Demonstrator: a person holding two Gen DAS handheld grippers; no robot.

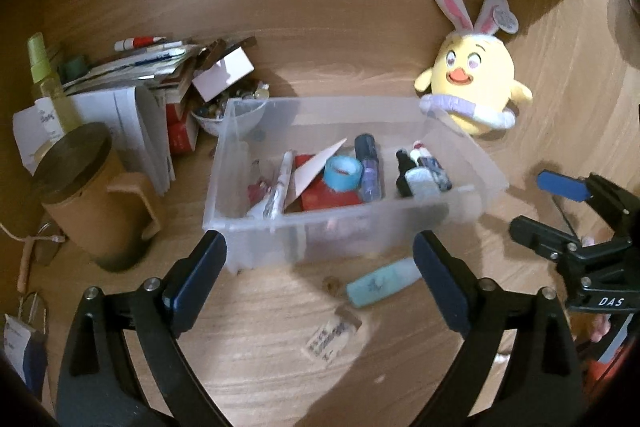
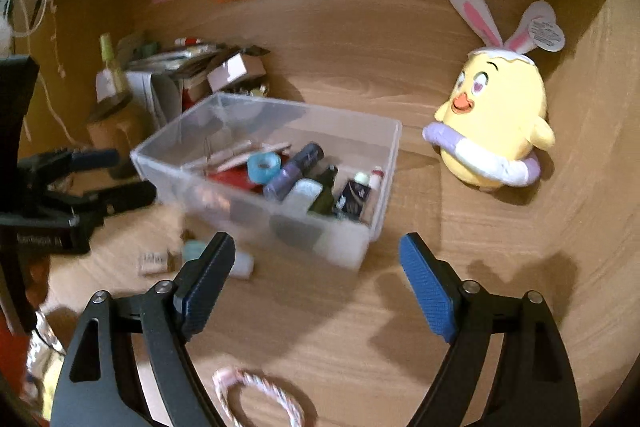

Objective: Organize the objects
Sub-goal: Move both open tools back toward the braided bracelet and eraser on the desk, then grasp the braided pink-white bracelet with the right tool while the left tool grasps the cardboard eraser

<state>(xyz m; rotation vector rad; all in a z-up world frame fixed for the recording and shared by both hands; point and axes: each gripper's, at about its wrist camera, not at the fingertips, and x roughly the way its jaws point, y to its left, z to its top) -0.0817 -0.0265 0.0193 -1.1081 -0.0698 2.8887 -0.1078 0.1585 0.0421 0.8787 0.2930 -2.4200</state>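
Note:
A clear plastic bin [image 1: 256, 227] [image 2: 352, 243] stands on the wooden desk. It holds a blue tape roll [image 1: 342, 171], a purple tube [image 1: 368, 167], a dark bottle [image 1: 404, 171], a red box [image 1: 320, 197] and a white pen [image 1: 278, 187]. In front of it a teal tube [image 1: 380, 283] lies on the desk. My left gripper [image 1: 320, 247] hovers open before the bin's near wall, with nothing between its pads. My right gripper [image 2: 318, 247] is open too, off the bin's right corner and holding nothing. Each gripper shows at the edge of the other's view.
A yellow plush chick [image 1: 472, 83] [image 2: 496, 123] leans at the back right. On the left are a tan lidded jug [image 1: 92, 195], a pile of papers and boxes [image 1: 152, 79] and a bowl [image 1: 236, 115]. A paper tag [image 1: 332, 335] and a braided ring [image 2: 260, 395] lie nearer.

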